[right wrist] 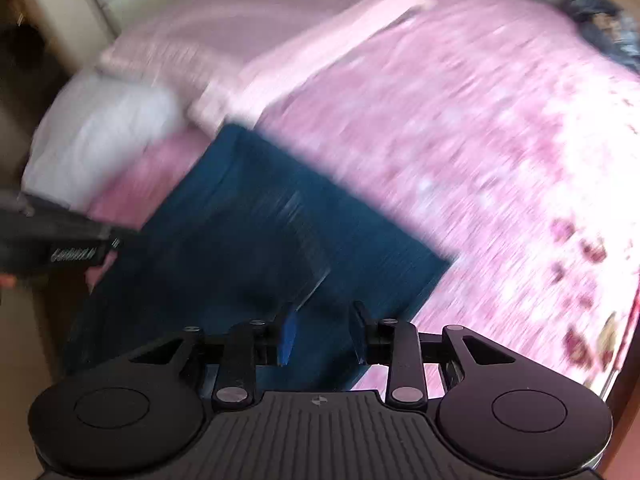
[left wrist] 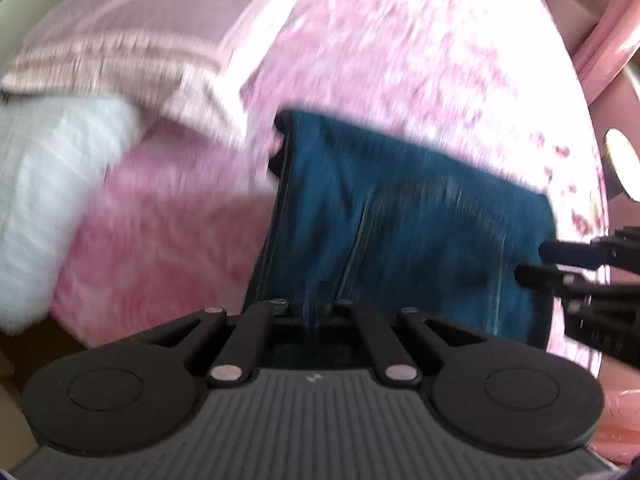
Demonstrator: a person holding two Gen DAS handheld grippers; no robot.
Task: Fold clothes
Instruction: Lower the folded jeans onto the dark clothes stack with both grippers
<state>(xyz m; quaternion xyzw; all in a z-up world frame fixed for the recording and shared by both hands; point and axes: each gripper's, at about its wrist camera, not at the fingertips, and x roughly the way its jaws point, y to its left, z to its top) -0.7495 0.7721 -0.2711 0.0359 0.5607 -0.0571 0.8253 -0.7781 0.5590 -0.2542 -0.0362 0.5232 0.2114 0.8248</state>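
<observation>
Two grippers worked one garment: a dark blue pair of denim jeans [left wrist: 400,216], already doubled into a rough rectangle, lay on the pink flower-patterned bedspread [left wrist: 400,60]. The left gripper [left wrist: 310,312] was pinched fully together on the near edge of the denim, fabric rising straight out from between its fingers. The right gripper [right wrist: 322,330] hung over the same near edge with its jaws partly apart; denim lay between them, but the blur hid whether the pads pressed on it. Seen from the left wrist, the right gripper's fingers [left wrist: 560,252] met the cloth at its right side edge. The garment's long axis ran away from both grippers, toward the white pillow [right wrist: 100,132] and striped pink pillows [right wrist: 168,60]. Judgement: each hand flanked one near corner, so the coming fold would carry that edge forward along the long axis.
</observation>
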